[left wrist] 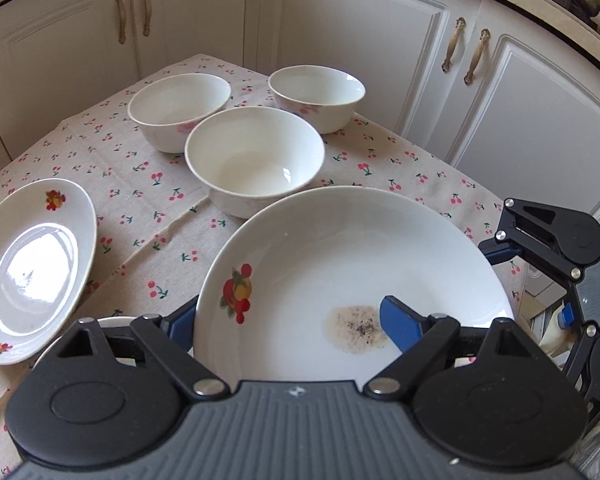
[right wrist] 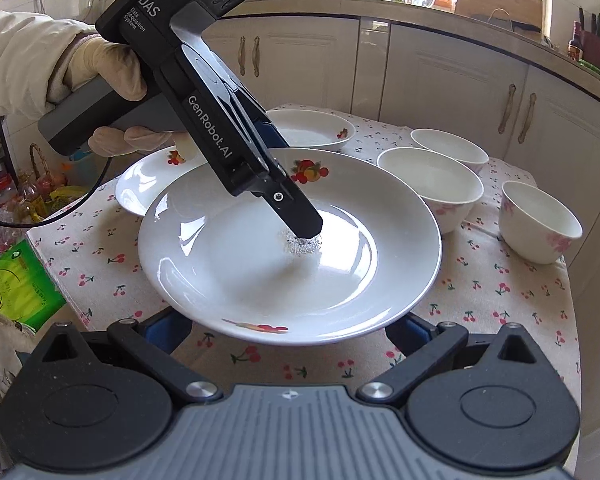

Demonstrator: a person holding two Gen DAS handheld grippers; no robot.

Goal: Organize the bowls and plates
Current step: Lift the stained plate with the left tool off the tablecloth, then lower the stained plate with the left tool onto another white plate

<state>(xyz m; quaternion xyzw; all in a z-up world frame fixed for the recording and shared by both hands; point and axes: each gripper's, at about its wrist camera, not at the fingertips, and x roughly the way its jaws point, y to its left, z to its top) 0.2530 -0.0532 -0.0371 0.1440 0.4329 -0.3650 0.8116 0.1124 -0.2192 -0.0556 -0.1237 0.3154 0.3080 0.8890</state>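
A large white plate (left wrist: 340, 248) with a fruit print and a speckled stain (left wrist: 356, 330) hangs above the cherry-print tablecloth (left wrist: 140, 208). My left gripper (left wrist: 288, 316) is shut on its rim: the right finger (left wrist: 400, 320) lies on top by the stain and the left finger (left wrist: 180, 320) goes underneath. In the right wrist view that plate (right wrist: 240, 272) fills the middle. My right gripper (right wrist: 286, 332) stands open, both fingertips hidden under the near rim. Three white bowls (left wrist: 256, 160) stand beyond. Two more plates (right wrist: 308, 128) (right wrist: 152, 176) rest on the cloth.
White cabinet doors (left wrist: 360, 40) enclose the small table on the far sides. A gloved hand (right wrist: 100, 68) holds the left gripper's handle. A green bag (right wrist: 16, 280) and clutter lie on the floor past the table's left edge. The right table edge (right wrist: 572, 320) runs close to the bowls.
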